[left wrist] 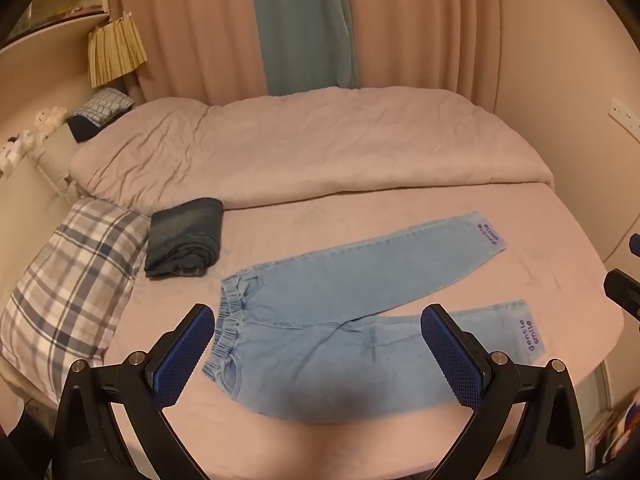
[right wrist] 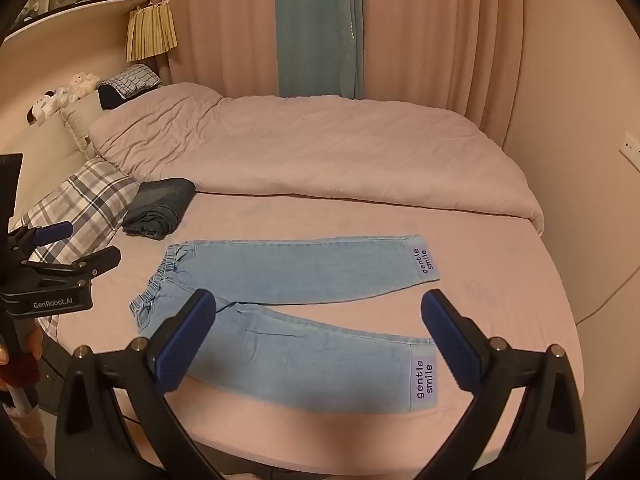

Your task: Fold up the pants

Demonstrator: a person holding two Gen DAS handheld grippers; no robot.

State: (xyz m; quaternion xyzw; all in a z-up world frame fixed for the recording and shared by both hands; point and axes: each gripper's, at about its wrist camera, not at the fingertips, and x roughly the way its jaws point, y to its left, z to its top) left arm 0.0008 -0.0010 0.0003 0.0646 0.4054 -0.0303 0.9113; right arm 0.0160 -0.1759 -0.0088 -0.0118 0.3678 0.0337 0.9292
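Light blue jeans [left wrist: 344, 320] lie flat on the pink bed sheet [left wrist: 360, 216], waistband to the left, both legs spread apart to the right, each cuff with a "gentle smile" patch. They also show in the right wrist view [right wrist: 296, 312]. My left gripper [left wrist: 320, 360] is open and empty, held above the waist and near leg. My right gripper [right wrist: 320, 344] is open and empty, above the near leg. The left gripper also shows at the left edge of the right wrist view [right wrist: 60, 256].
A folded dark denim garment [left wrist: 186, 238] lies beside a plaid pillow [left wrist: 76, 280] at the left. A folded pink duvet [left wrist: 304, 148] covers the far half of the bed. Curtains [left wrist: 304, 24] hang behind. The bed's front edge is just under the grippers.
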